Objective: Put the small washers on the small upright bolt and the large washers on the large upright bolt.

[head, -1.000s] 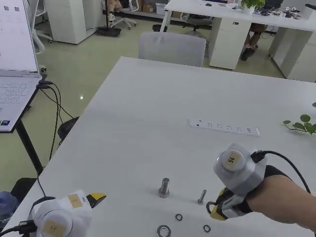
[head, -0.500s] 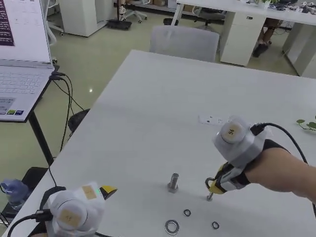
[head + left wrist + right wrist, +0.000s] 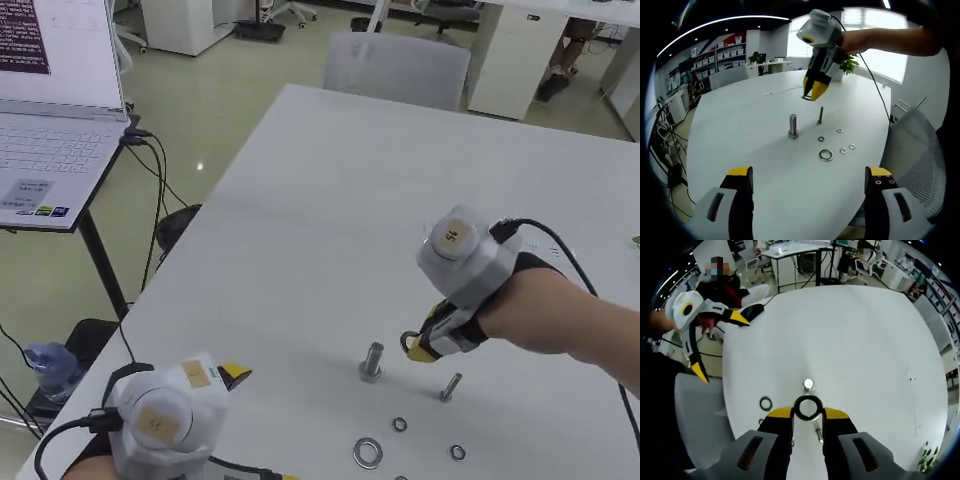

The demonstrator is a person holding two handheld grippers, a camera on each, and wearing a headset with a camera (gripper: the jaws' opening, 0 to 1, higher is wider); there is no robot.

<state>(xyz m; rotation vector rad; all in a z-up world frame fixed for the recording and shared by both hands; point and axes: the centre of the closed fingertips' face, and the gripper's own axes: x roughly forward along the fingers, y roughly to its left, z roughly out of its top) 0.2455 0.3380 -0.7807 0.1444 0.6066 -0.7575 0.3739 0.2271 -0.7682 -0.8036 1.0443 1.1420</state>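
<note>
Holding large washer (image 3: 808,397) in right tongs (image 3: 808,414) near top of bare large bolt (image 3: 808,385); left tongs (image 3: 809,172) spread, empty. To thread yet: second large washer (image 3: 367,452) and small washers (image 3: 400,424) loose on desk (image 3: 300,250); small bolt (image 3: 451,386) bare.

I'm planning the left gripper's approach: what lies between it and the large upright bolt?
Bare tabletop, as the left gripper view shows, between the left gripper and the large upright bolt; the loose washers lie further right in that view.
</note>
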